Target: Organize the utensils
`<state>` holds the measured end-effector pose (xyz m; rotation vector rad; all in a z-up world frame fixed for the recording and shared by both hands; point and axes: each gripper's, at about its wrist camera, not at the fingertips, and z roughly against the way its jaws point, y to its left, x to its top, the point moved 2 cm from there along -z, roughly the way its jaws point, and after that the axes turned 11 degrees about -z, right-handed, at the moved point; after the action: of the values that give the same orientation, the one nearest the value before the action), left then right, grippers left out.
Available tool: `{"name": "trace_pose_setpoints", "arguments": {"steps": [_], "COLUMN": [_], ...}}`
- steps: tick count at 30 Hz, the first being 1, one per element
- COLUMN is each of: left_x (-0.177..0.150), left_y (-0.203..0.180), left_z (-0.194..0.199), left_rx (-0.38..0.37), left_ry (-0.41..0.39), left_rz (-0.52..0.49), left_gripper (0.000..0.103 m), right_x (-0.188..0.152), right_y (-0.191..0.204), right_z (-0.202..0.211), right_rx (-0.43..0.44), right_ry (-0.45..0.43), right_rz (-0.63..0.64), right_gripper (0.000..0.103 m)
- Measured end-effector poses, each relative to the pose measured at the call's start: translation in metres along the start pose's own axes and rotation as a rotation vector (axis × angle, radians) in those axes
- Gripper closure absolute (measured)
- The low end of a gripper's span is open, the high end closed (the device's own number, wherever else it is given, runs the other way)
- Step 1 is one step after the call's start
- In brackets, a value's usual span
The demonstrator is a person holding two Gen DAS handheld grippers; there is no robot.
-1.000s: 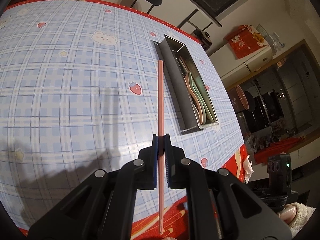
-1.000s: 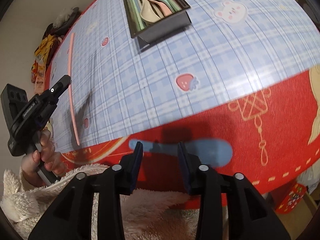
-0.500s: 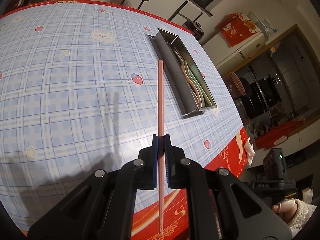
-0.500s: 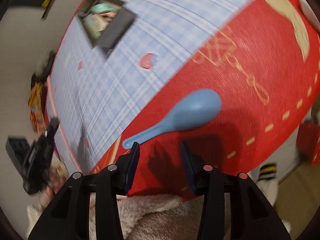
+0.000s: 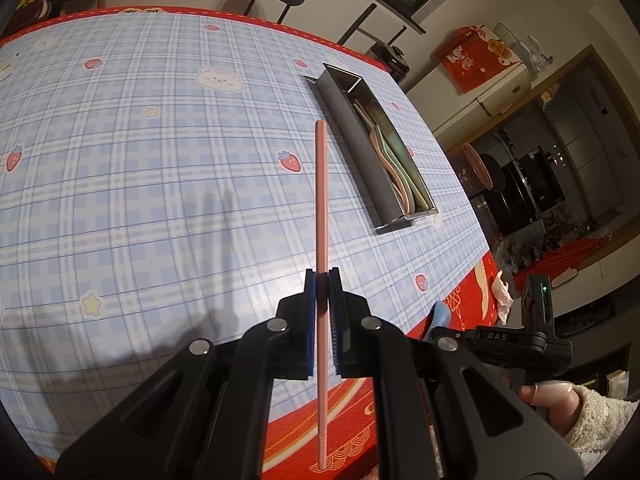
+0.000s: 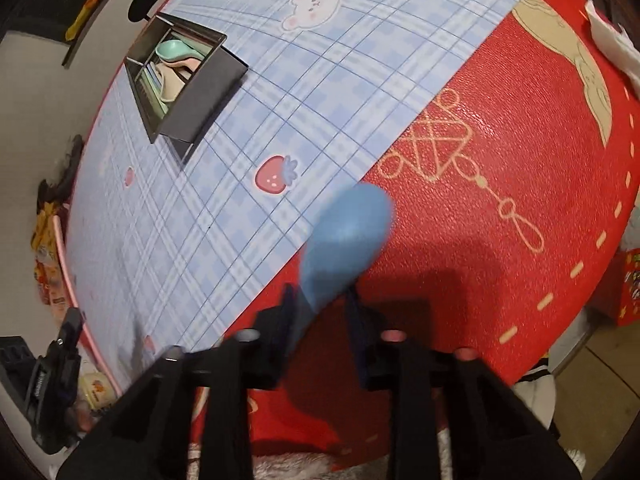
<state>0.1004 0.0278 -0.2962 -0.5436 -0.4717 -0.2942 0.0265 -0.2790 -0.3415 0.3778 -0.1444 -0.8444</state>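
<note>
Left wrist: jaws clamp pink chopstick (image 5: 321,200); right closing around blue spoon (image 6: 344,236).

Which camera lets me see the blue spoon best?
The right wrist view: the blue spoon fills its middle, bowl up, handle between the right gripper jaws. The left wrist view shows only a blue sliver behind the left gripper.
</note>
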Motion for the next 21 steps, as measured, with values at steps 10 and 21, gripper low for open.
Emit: {"name": "trace_pose_setpoints", "arguments": {"steps": [10, 21], "left_x": [-0.001, 0.002], "left_y": [0.009, 0.013], "left_z": [0.003, 0.002], "left_rx": [0.011, 0.008], "left_ry": [0.001, 0.007], "left_rz": [0.016, 0.031], "left_gripper": [0.093, 0.093], "right_x": [-0.009, -0.007], "right_y": [0.039, 0.062], "right_z": [-0.015, -0.007], "right_rx": [-0.049, -0.047], "right_ry": [-0.009, -0.068], "right_rz": [0.146, 0.334], "right_gripper": [0.094, 0.096]}}
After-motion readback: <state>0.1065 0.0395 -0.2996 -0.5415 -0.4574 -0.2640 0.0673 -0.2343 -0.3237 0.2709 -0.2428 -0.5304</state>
